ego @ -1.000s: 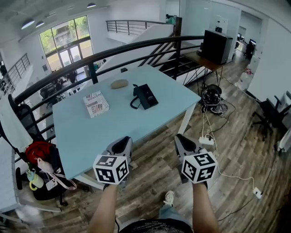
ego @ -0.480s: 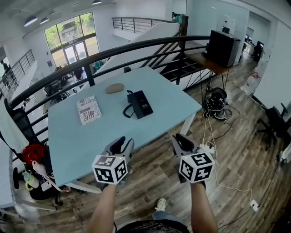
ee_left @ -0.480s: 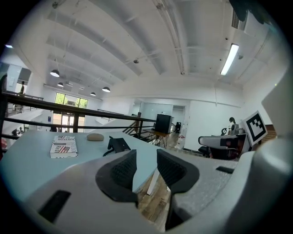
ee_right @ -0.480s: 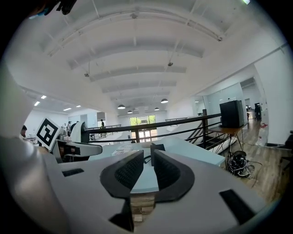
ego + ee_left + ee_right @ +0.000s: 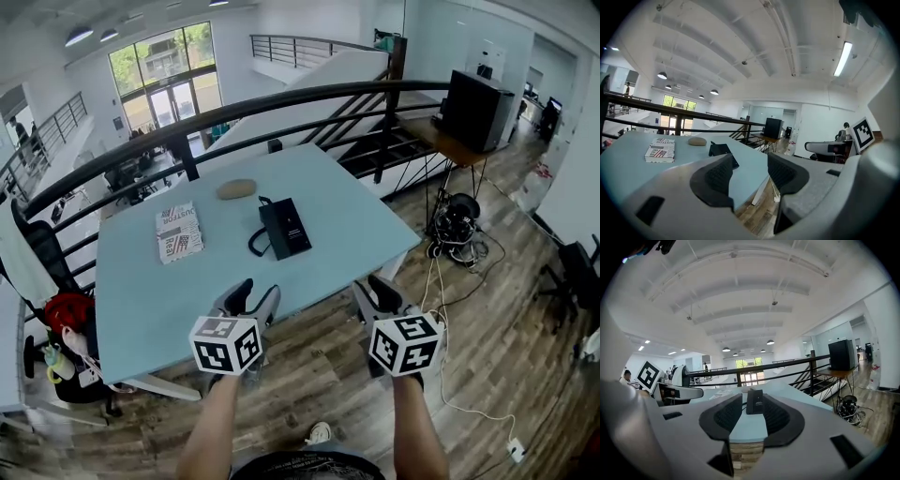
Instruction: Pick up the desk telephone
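The black desk telephone (image 5: 284, 228) lies flat on the light blue table (image 5: 337, 202), its coiled cord on its left side. My left gripper (image 5: 251, 295) hovers at the table's near edge, well short of the phone. Its jaws are opening with nothing between them. My right gripper (image 5: 373, 288) hangs over the wooden floor just off the same edge, also opening and empty. In the left gripper view the telephone (image 5: 723, 150) shows behind the left finger of the left gripper (image 5: 751, 164). In the right gripper view the telephone (image 5: 754, 401) stands far off in the gap of the right gripper (image 5: 753, 411).
A printed booklet (image 5: 176, 232) and a tan oval object (image 5: 236, 188) lie on the table left of and behind the phone. A black railing (image 5: 281, 98) runs behind the table. Cables (image 5: 457, 225) pile on the floor at right; a chair with a red bag (image 5: 67, 314) stands at left.
Both grippers have come forward to the table's near edge, and the table now sits closer in the head view. Both pairs of jaws have parted from shut.
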### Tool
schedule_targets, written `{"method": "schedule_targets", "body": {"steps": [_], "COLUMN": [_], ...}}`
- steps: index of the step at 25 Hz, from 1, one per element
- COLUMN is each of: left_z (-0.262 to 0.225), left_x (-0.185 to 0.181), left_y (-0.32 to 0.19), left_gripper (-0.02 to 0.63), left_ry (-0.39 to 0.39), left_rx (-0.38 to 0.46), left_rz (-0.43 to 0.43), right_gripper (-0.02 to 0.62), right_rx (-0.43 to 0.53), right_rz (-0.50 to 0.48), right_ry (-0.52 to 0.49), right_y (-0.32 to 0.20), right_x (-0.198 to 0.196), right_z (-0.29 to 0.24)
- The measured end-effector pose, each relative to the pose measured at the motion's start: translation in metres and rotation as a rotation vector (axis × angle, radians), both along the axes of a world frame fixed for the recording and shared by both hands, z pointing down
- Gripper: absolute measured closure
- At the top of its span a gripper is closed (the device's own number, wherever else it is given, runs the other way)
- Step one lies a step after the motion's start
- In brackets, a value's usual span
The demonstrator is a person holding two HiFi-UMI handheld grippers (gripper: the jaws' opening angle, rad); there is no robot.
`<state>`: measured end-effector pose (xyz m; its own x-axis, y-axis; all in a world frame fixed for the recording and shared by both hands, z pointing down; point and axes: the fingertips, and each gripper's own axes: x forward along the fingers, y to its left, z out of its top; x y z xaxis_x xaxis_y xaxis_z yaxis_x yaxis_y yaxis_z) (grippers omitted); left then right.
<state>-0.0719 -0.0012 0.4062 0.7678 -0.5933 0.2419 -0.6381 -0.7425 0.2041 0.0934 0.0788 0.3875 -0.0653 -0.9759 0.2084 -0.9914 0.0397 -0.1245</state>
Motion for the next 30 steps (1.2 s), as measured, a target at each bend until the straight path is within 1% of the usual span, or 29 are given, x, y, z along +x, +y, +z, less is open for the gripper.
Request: {"method": "schedule_targets", "body": {"steps": [9,14,17,23,30], "left_z": [0.008,0.011,0.016,0.027,0.049], "left_x": [0.018,0.025,0.030,0.040,0.049], "left_y": [-0.019,-0.030,-0.041,-0.073,-0.131], "left_gripper": [0.379,0.377,0.377,0.377,0.377], "left_ry": [-0.028,-0.033,-0.034,-0.036,-0.030], "left_rx": [0.007,0.001,-0.011,-0.025,-0.071], "left_rz": [-0.056,-0.072,-0.078,-0.084,-0.103], "right_gripper": [0.397,0.374,0.350,0.333,0.331], "right_rx": [0.009,-0.008,-0.023,-0.034,-0.070], "right_rz": [-0.025,-0.031,-0.047,-0.073,-0.122], "right_ry": [-0.013,0.005,0.010,0.000,0.006], "right_y": [-0.023,-0.034,-0.044,-0.079,-0.141], "right_x": [0.033,0.045,0.051,0.060,0.067], "right_z": [0.007,0.013,0.019,0.026,0.043]}}
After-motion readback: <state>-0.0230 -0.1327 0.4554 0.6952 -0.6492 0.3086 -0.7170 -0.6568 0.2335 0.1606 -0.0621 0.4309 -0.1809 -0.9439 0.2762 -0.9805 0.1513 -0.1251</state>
